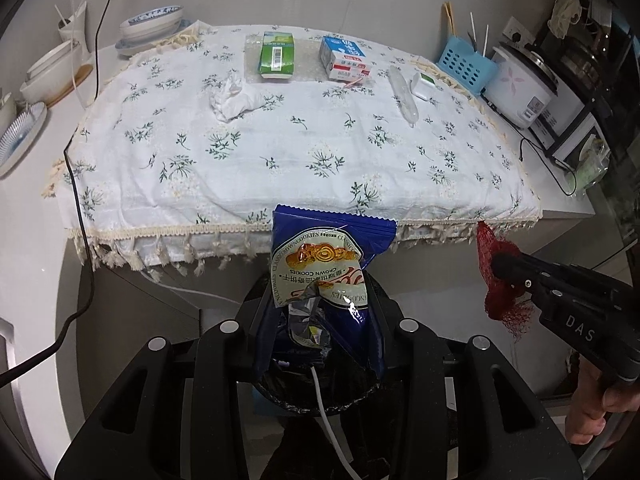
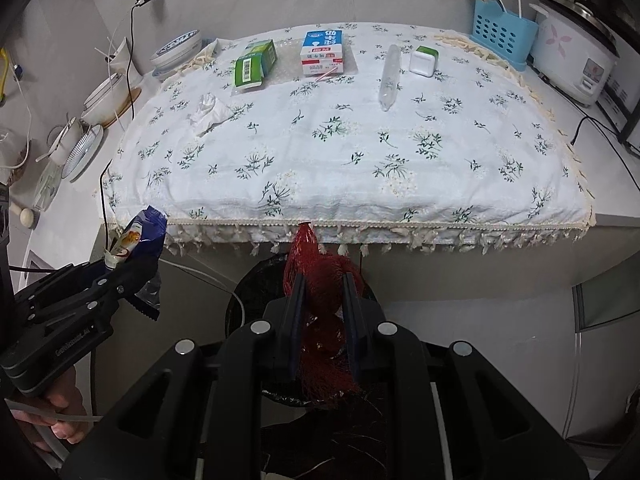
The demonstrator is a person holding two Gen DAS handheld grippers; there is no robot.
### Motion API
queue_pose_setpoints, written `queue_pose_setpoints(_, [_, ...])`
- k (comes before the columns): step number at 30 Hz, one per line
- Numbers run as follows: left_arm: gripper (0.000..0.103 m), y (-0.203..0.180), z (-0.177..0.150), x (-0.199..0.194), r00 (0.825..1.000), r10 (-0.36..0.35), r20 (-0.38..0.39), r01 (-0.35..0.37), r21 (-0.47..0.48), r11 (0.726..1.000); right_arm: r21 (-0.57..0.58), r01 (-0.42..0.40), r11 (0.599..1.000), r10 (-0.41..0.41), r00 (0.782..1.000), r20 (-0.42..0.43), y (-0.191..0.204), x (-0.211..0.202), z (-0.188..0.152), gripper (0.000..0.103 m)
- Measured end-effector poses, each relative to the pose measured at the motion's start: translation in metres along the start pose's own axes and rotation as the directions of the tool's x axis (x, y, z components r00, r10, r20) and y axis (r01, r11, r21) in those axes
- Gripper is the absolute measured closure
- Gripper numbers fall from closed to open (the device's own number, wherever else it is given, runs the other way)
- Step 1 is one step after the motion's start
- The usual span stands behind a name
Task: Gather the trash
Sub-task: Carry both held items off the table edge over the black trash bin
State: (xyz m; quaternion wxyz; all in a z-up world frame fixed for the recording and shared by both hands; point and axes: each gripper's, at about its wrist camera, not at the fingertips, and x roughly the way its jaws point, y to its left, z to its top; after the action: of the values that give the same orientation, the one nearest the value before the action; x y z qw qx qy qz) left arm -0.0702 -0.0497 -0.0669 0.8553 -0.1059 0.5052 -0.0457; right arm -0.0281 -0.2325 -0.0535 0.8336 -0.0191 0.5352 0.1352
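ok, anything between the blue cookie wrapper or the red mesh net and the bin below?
Nothing visible. The blue cookie wrapper in the left gripper and the red mesh net in the right gripper hang over the black-lined bin; its opening looks unobstructed.

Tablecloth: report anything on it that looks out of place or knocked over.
On the tablecloth, the green carton and the blue-and-white carton lie flat instead of upright, a crumpled tissue sits left of centre, and a clear plastic wrapper lies loose beside a small white box.
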Motion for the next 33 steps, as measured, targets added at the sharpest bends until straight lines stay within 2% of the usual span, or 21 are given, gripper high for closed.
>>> queue_pose_setpoints(16, [0.067,0.009,-0.04,0.03,0.997,-0.005,-0.077,0.003,-0.02,1.0,-0.018,-0.009,1.0,0.007,0.995,-0.103,0.006,0.036,-0.034,0.086])
queue_pose_setpoints(33, [0.067,0.018,-0.063,0.084,0.99,-0.011,-0.139,0.007,-0.026,1.0,-0.04,-0.037,0.999,0.031,0.987,-0.157,0.006,0.088,-0.052,0.086])
